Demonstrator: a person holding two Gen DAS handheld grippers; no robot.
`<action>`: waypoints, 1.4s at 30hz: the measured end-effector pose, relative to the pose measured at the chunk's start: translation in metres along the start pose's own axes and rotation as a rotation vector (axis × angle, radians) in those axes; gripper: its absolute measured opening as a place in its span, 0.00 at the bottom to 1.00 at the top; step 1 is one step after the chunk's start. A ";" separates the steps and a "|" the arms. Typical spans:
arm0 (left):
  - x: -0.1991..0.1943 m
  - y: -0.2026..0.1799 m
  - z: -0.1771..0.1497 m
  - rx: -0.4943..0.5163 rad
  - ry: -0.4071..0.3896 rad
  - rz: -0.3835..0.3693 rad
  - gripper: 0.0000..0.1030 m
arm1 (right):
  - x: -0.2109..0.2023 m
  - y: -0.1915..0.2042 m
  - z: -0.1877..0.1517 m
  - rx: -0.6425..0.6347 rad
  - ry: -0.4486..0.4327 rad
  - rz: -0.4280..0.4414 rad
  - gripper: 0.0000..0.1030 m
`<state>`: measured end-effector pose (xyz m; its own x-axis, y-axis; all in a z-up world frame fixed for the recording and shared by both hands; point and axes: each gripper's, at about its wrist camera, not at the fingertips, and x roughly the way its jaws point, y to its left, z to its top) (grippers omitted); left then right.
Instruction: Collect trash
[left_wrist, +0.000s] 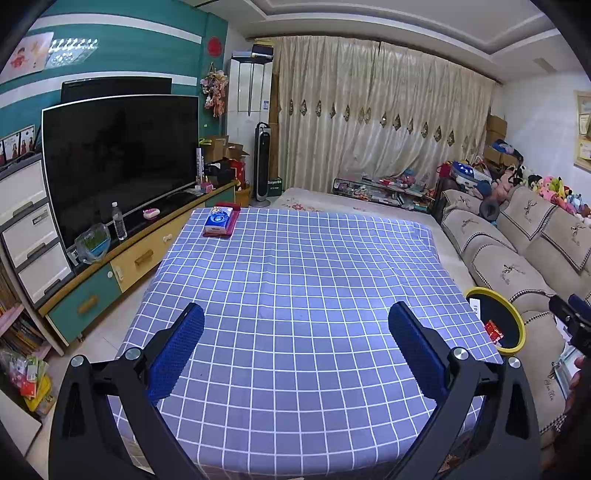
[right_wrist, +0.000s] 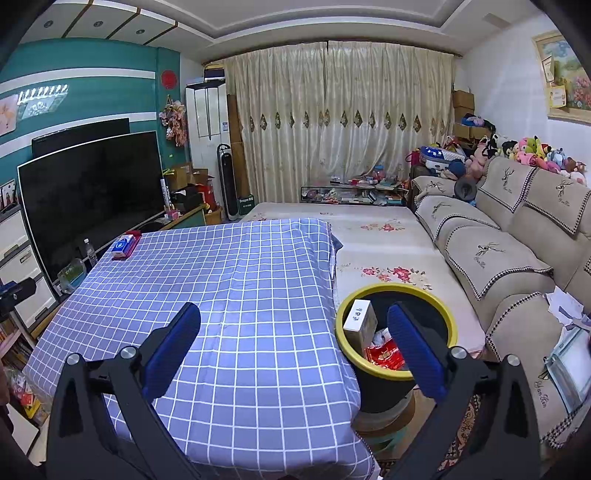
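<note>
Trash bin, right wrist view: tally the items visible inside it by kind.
In the trash bin:
White box: 1
Red wrapper: 1
White crumpled scrap: 1, partly hidden
Total: 3 visible

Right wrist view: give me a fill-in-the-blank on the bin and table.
1. The bin has a ____ rim.
2. The white box stands ____ the bin.
3. The tissue pack lies on the ____ tablecloth.
4. The right gripper jaws hold ____.

Missing: yellow; inside; checked; nothing
</note>
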<state>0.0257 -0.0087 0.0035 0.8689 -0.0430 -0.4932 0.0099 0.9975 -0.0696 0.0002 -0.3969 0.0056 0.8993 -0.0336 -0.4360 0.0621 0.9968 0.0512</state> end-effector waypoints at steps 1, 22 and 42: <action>-0.005 0.000 0.000 0.000 -0.007 0.003 0.95 | -0.001 0.002 -0.001 -0.002 -0.001 0.002 0.94; 0.007 -0.010 0.007 0.002 0.018 0.012 0.95 | 0.007 -0.002 0.000 0.020 -0.002 0.002 0.94; 0.021 -0.008 0.005 0.015 0.031 0.018 0.95 | 0.013 0.004 -0.003 0.011 0.003 0.010 0.94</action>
<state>0.0460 -0.0172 -0.0019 0.8530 -0.0269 -0.5211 0.0025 0.9989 -0.0474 0.0110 -0.3928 -0.0029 0.8987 -0.0235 -0.4379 0.0579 0.9962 0.0654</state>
